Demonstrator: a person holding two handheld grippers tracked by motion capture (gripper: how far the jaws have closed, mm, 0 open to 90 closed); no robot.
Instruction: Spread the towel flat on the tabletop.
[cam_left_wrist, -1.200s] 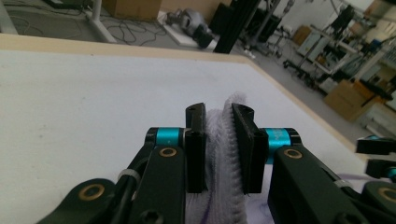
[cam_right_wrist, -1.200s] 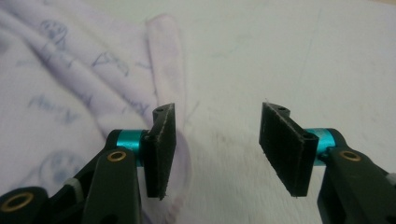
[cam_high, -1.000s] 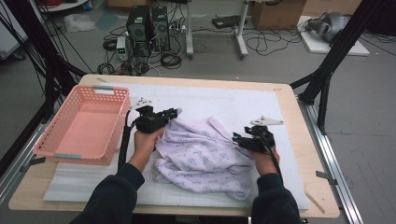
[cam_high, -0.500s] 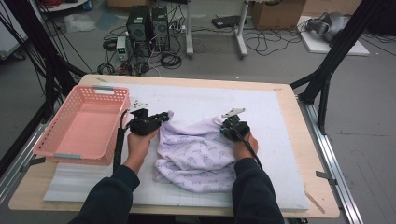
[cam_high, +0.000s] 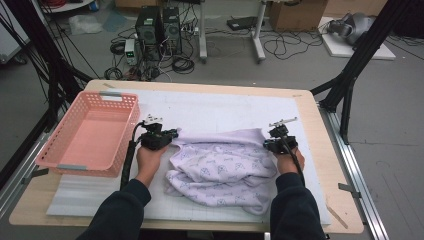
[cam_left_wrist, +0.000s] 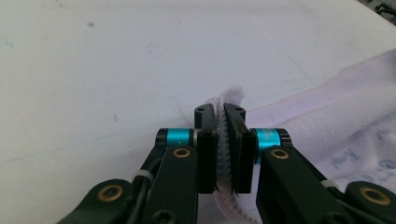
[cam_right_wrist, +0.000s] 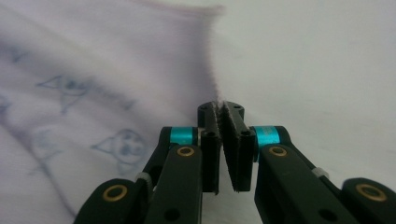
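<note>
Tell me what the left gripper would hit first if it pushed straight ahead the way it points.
Apart from the lilac cloth pinched in its jaws, the left gripper probably meets just bare white mat; depth is unclear.

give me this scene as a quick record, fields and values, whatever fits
work in hand: spreading a lilac printed cloth flat on the white mat
left tool: shut on the cloth's edge, at the cloth's left end
right tool: shut on the cloth's edge, at its right end
cloth state: far edge stretched between the tools, near part bunched in folds
basket: pink, left of the mat, nothing in it
table: wooden, under the mat
</note>
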